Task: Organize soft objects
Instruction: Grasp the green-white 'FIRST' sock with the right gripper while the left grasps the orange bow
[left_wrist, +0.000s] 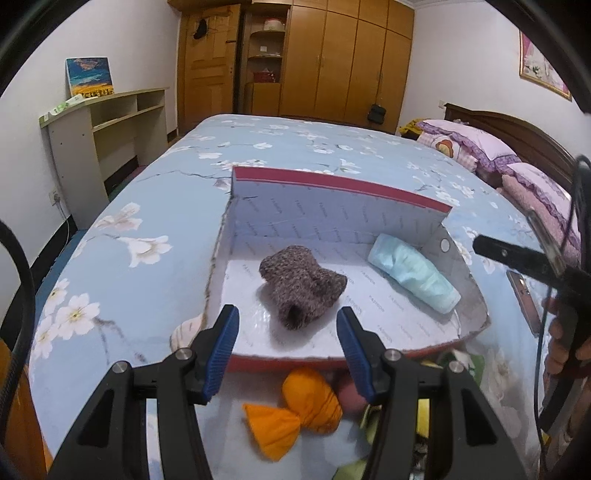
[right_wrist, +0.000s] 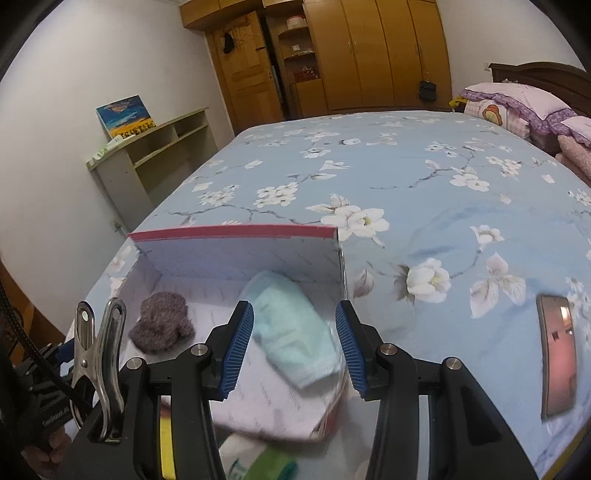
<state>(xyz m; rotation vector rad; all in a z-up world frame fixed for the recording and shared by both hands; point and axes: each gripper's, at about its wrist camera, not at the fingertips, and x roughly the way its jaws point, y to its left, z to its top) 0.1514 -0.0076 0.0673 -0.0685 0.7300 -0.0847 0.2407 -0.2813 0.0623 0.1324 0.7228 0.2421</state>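
Both my grippers, left and right, hang wide and empty: the brown knitted sock roll and pale-blue roll lie mid-frame inside the red-rimmed box; the orange bundle waits lower centre, outside.

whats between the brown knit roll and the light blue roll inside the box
Nothing: only bare white box floor separates the brown knit roll from the light blue roll. They lie apart, not touching. The left wrist view shows it best.
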